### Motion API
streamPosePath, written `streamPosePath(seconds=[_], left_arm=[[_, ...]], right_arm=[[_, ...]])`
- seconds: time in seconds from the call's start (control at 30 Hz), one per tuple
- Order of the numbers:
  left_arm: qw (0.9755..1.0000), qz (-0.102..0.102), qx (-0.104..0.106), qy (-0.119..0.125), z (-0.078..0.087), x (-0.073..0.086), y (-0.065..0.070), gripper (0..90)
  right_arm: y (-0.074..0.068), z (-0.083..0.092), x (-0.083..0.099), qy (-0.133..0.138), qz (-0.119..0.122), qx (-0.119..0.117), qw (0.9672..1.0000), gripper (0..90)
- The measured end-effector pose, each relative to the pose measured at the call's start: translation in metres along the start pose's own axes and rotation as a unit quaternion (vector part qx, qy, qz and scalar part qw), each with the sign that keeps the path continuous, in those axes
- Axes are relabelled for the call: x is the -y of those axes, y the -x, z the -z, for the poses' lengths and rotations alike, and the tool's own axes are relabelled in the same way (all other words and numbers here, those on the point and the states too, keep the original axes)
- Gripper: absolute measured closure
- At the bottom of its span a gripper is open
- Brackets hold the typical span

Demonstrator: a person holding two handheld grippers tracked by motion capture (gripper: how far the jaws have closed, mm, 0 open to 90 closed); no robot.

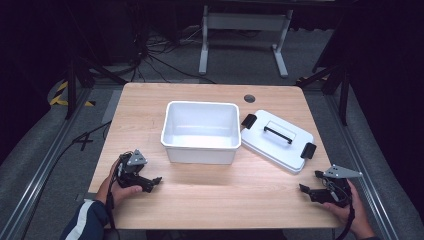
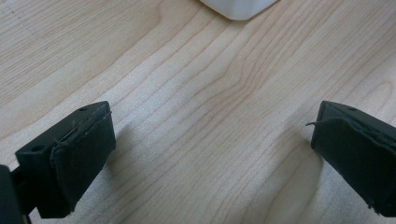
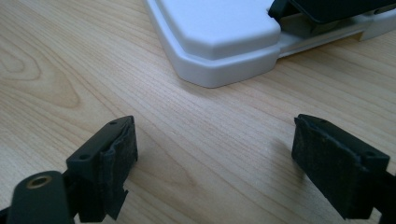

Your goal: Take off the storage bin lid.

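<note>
Bin [image 1: 200,131], white plastic, sits mid-table [image 1: 210,195], its lid [image 1: 276,140] with black handle and clips flat just beside it on the right. Left gripper [image 1: 154,182] and right gripper [image 1: 309,181] near the front edge, both jaws spread wide, holding nothing.

1. A white bin [image 1: 200,131] is standing mid-table [image 1: 210,200], blocking the straight path across the middle.
2. A white lid [image 1: 277,140] is lying just beside the bin's right wall, leaving almost no gap.
3. Bare wood is stretching along the near edge between the left claw [image 1: 150,182] and the right claw [image 1: 309,182], both gaping with nothing between their jaws.
</note>
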State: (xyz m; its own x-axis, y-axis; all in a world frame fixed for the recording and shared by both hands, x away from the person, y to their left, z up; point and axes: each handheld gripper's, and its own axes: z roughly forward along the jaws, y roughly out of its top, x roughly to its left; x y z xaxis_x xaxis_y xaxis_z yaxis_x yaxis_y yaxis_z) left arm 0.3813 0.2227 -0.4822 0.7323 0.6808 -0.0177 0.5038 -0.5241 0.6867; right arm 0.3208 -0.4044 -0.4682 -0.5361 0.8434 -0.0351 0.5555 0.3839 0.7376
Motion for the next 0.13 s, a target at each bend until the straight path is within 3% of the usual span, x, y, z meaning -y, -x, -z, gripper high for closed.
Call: streamPosePath(seconds=[0.13], left_arm=[[1.0,0.0,0.0,0.0,0.0,0.0,0.0,0.2]], right_arm=[[-0.0001,0.0,-0.0001,-0.001,-0.002,0.002,1.0,13.3]])
